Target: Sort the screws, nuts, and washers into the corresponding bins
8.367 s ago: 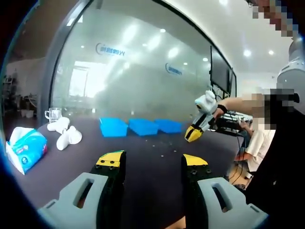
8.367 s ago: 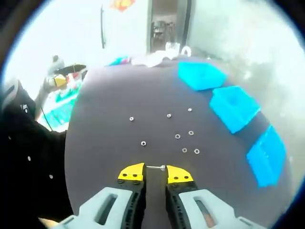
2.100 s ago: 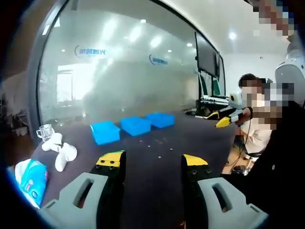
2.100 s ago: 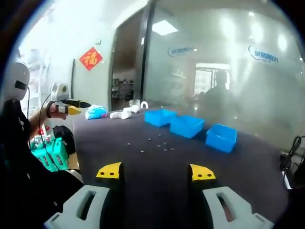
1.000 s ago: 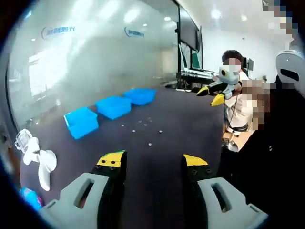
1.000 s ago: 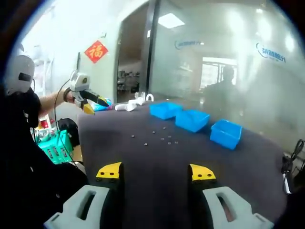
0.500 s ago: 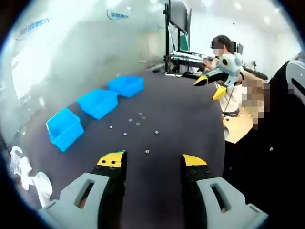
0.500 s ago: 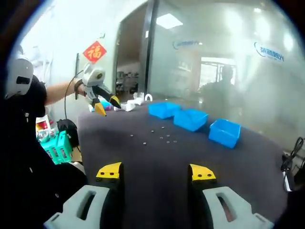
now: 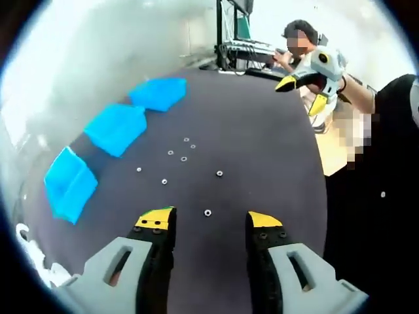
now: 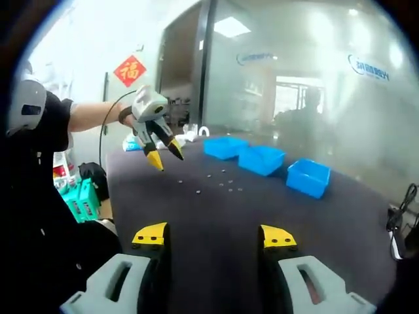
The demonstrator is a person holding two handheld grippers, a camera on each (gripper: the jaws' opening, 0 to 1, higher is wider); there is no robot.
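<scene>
Seven small silvery fasteners (image 9: 207, 212) scattered beside blue bins (image 9: 115, 128).

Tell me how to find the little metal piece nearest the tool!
Look at the dark round table in the left gripper view, with three blue bins along its far-left edge. A scatter of tiny silver pieces lies in the middle. The one you want sits alone, closest to us, just beyond the left tool's open yellow tips.
</scene>
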